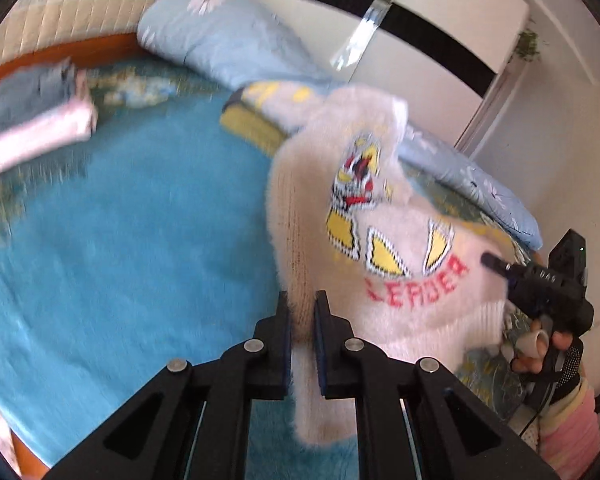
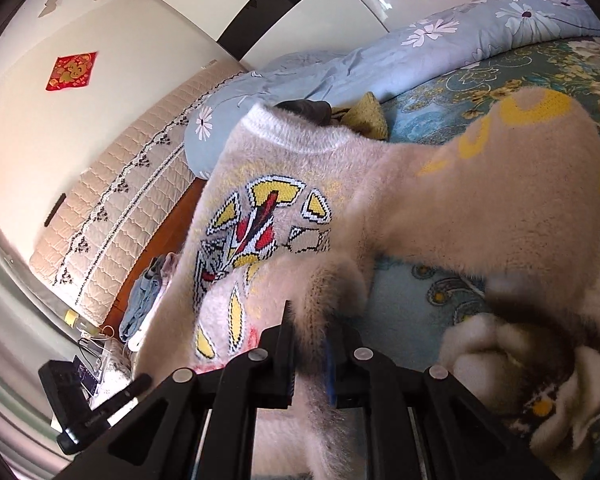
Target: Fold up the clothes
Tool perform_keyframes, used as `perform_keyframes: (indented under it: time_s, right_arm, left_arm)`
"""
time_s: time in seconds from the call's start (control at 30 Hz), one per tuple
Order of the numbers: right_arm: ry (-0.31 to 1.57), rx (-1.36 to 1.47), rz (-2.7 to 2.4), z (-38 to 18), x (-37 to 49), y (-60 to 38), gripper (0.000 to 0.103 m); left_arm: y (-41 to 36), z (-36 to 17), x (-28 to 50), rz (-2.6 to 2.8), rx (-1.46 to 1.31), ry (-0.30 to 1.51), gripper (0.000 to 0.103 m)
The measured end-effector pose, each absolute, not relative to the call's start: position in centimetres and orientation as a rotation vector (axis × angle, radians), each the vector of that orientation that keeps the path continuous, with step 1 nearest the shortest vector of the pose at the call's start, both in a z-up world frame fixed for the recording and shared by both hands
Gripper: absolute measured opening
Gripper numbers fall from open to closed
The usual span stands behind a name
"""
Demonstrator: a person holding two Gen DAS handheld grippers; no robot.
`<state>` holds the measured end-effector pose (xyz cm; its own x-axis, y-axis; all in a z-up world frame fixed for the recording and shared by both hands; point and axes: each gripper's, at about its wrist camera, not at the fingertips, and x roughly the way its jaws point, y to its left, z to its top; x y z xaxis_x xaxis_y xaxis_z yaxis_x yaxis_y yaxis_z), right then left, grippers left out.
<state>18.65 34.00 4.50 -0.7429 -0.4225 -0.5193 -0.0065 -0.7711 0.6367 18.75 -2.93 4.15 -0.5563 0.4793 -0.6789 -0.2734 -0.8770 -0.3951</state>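
A fluffy pale pink sweater (image 1: 380, 216) with a yellow, red and black knit picture and red letters hangs lifted above the blue bed cover (image 1: 132, 216). My left gripper (image 1: 302, 300) is shut on one edge of it. My right gripper (image 2: 312, 320) is shut on another edge of the sweater (image 2: 300, 184), whose sleeve (image 2: 500, 184) drapes to the right. In the left wrist view the right gripper (image 1: 540, 280) shows at the sweater's right side, held by a hand. The left gripper body (image 2: 84, 408) shows at the lower left of the right wrist view.
Folded clothes, blue and pink (image 1: 36, 120), lie at the bed's far left. A light blue flowered quilt (image 1: 228, 40) and a yellow cloth (image 1: 252, 124) lie along the back. A white wardrobe (image 1: 440, 8) stands behind. A quilted headboard (image 2: 112, 216) stands beside the bed.
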Motion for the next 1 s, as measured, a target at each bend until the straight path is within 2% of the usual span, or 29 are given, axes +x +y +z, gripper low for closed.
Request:
perform_keyframes:
  time_s: [0.13,0.3,0.33,0.43,0.57,0.73,0.77,0.8,1.0]
  right_arm:
    - [-0.907,1.028,-2.582,4.2,18.5,33.9,0.014]
    - [-0.919,1.064,-2.589,3.8,18.3,34.2,0.014]
    - [-0.919,1.071,-2.59,3.7,18.3,34.1,0.014]
    - [-0.914,1.083,-2.598,3.6,18.3,34.1,0.014]
    - [-0.926,1.101,-2.597,3.4,18.3,34.0,0.015]
    - [-0.948,1.133,-2.588,2.9,18.1,34.2,0.016]
    - [-0.951,1.14,-2.586,2.8,18.0,34.2,0.016]
    - [-0.953,1.144,-2.585,2.7,18.0,34.2,0.016]
    - [-0.948,1.157,-2.576,2.6,17.7,34.4,0.016]
  left_arm:
    - [-2.7,1.7,19.6,2.392,-1.253,-0.359,0.01]
    - [-3.6,2.0,18.8,2.365,-1.213,-0.442,0.011]
    - [-3.9,1.7,18.5,2.354,-1.216,-0.471,0.014]
    - [-4.8,0.9,16.9,2.299,-1.237,-0.602,0.031]
    - [-4.6,0.0,14.1,2.223,-1.279,-0.721,0.034]
    - [-4.1,-0.9,11.1,2.178,-1.307,-0.814,0.032]
    - [-4.1,-0.9,10.9,2.192,-1.306,-0.813,0.019]
    - [-4.0,-0.7,10.9,2.207,-1.304,-0.799,0.015]
    - [-3.0,1.8,15.2,2.375,-1.154,-0.566,0.012]
